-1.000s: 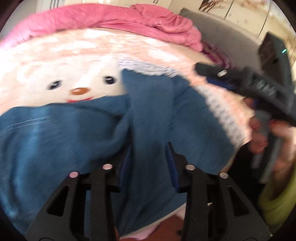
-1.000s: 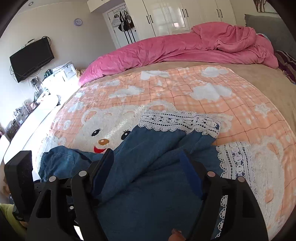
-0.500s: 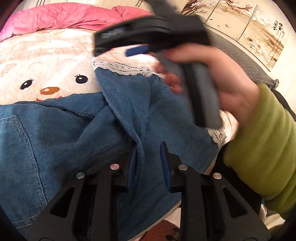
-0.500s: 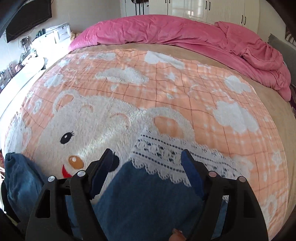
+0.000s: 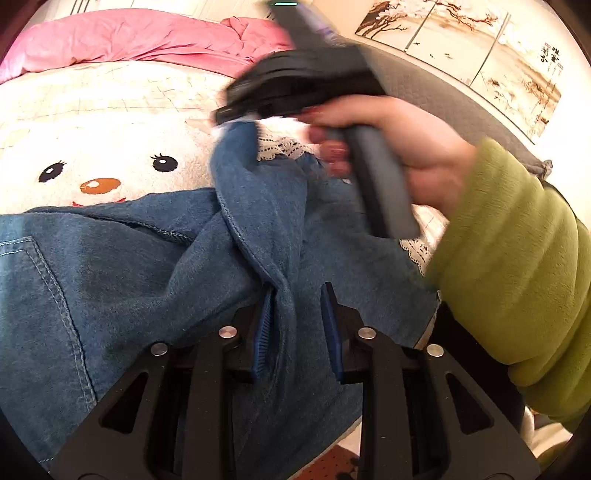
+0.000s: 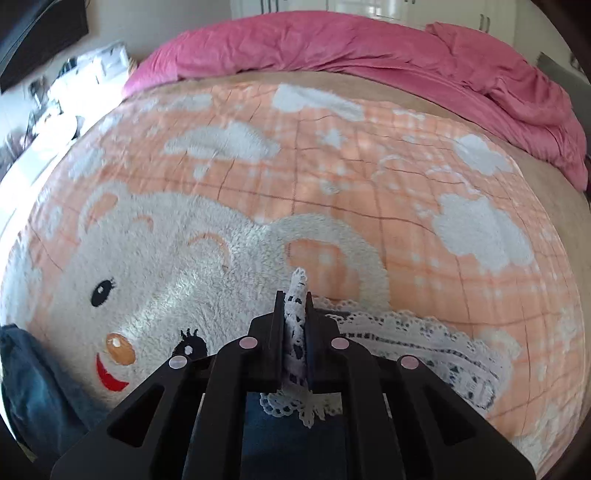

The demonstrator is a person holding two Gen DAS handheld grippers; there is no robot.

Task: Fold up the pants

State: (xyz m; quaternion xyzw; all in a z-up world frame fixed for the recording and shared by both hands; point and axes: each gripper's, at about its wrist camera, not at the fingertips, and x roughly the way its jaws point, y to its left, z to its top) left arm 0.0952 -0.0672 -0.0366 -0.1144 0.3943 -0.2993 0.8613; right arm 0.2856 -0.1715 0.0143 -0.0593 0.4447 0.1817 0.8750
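While pants (image 5: 122, 280) cover the bear blanket (image 6: 369, 184), right fingers (image 6: 311, 321) pinch lace, left fingers (image 5: 263, 325) opening around denim.

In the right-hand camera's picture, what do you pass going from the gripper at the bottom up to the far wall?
right gripper pinching the lace hem → white bear's ear on the peach blanket → tan sheet → pink duvet → white wardrobe doors

Right tool (image 6: 295, 306): jaws closed on the white lace hem (image 6: 295, 332) of the denim pants (image 6: 288, 432); a lace tip stands up above the pads. More lace trim lies flat to the right on the peach bear-print blanket (image 6: 332, 177). Bunched denim at lower left edge. Pink duvet (image 6: 369, 48) heaped across the bed's far side.
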